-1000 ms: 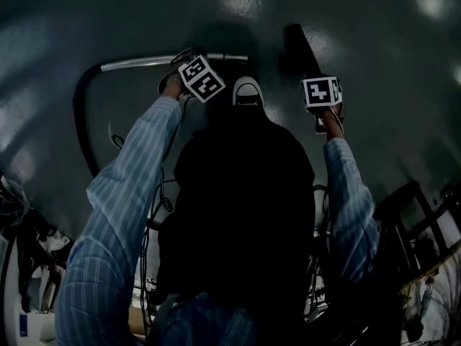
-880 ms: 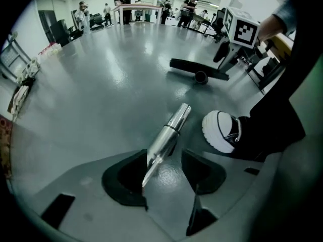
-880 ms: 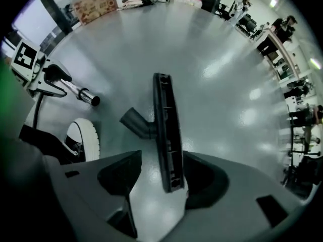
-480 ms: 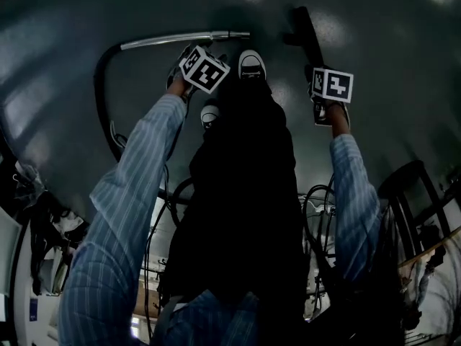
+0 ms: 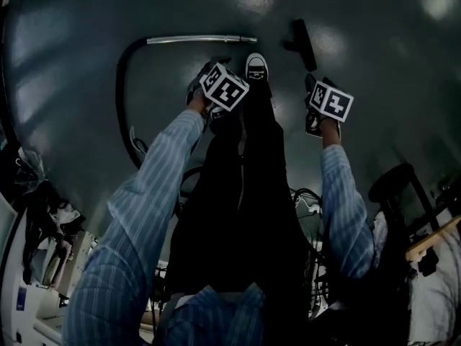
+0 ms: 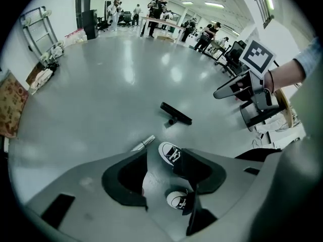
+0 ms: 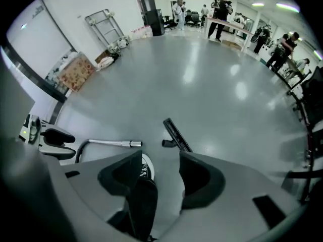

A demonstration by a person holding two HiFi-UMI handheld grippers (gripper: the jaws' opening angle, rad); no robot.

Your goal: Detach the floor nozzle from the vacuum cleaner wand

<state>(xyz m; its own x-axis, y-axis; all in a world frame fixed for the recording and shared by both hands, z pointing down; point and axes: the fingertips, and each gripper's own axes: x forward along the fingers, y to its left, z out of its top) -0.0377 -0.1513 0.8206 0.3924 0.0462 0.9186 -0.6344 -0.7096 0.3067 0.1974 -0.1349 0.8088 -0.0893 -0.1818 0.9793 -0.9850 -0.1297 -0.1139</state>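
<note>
- Glossy grey floor (image 5: 374,56) of a big open hall, seen from above; person standing, blue striped sleeves (image 5: 155,186) reaching forward.
- Black flat floor nozzle (image 5: 302,36) lies on the floor ahead of the right hand, its short neck towards the wand. It is not attached: bare floor shows between neck and tube end.
- Silver metal vacuum wand (image 5: 202,40) lies flat ahead of the left hand, open end facing the nozzle, near it but apart. A black hose (image 5: 122,85) curves off its other end, back towards the person.
- Left gripper (image 6: 164,173): jaws spread, nothing between the pads. Through the gap: floor and two white-toed dark sneakers (image 6: 171,153). Beyond them lie the wand tip (image 6: 144,143) and the nozzle (image 6: 175,114).
- Right gripper (image 7: 161,178): jaws spread, pinching nothing. In the gap: floor, one sneaker toe (image 7: 146,168) and a dark trouser leg (image 7: 141,205). Nozzle (image 7: 175,133) just beyond the jaws, wand (image 7: 108,143) to its left.
- Both grippers held off the floor, touching neither wand nor nozzle.
- Far end of the hall: people standing at tables (image 7: 222,6), and a metal trolley (image 7: 103,26) against the white wall.
</note>
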